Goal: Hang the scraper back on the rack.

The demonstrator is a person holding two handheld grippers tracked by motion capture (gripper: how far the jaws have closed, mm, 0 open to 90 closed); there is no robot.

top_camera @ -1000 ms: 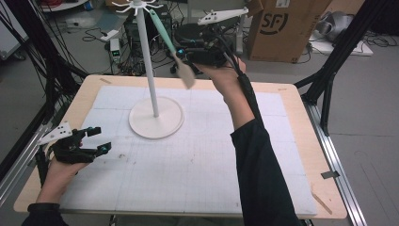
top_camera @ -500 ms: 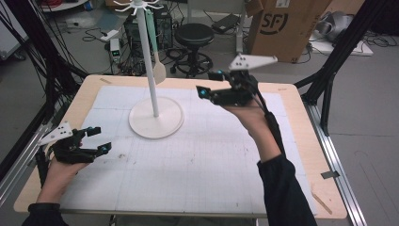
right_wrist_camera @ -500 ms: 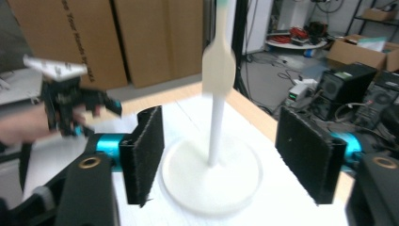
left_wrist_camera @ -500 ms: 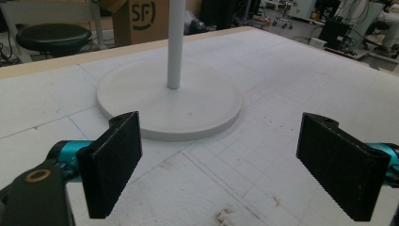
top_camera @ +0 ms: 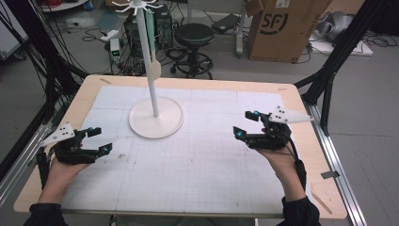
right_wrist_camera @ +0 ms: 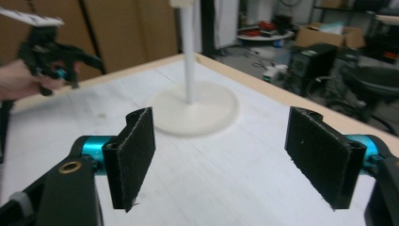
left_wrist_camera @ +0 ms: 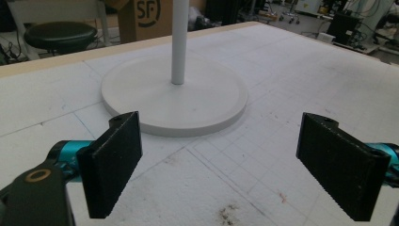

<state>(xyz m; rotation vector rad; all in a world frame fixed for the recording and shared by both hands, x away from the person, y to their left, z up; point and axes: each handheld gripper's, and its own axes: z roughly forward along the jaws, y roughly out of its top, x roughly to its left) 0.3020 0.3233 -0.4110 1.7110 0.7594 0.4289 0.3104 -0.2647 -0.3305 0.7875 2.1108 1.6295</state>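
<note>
A white stand (top_camera: 156, 123) with a tall pole and a round base is on the white gridded mat, left of centre at the back. A utensil (top_camera: 153, 69) with a turquoise handle and a cream head hangs from the hooks at the pole's top. My left gripper (top_camera: 100, 140) rests open near the mat's left edge, with its jaws (left_wrist_camera: 219, 165) facing the stand base (left_wrist_camera: 174, 96) and holding nothing. My right gripper (top_camera: 243, 124) hovers open over the mat's right side, holding nothing. Its own view looks past the gripper (right_wrist_camera: 221, 160) to the stand base (right_wrist_camera: 195, 110) and the left gripper (right_wrist_camera: 51, 52).
The mat (top_camera: 197, 165) lies on a wooden table (top_camera: 301, 99) with bare wood around it. Behind the table are a black stool (top_camera: 194, 35), a cardboard box (top_camera: 277, 28) and cables on the floor. Black frame legs stand at both sides.
My right gripper let go of the utensil, which now hangs from the stand's top. It drew back to the right and down toward the table. The left gripper stayed put.
</note>
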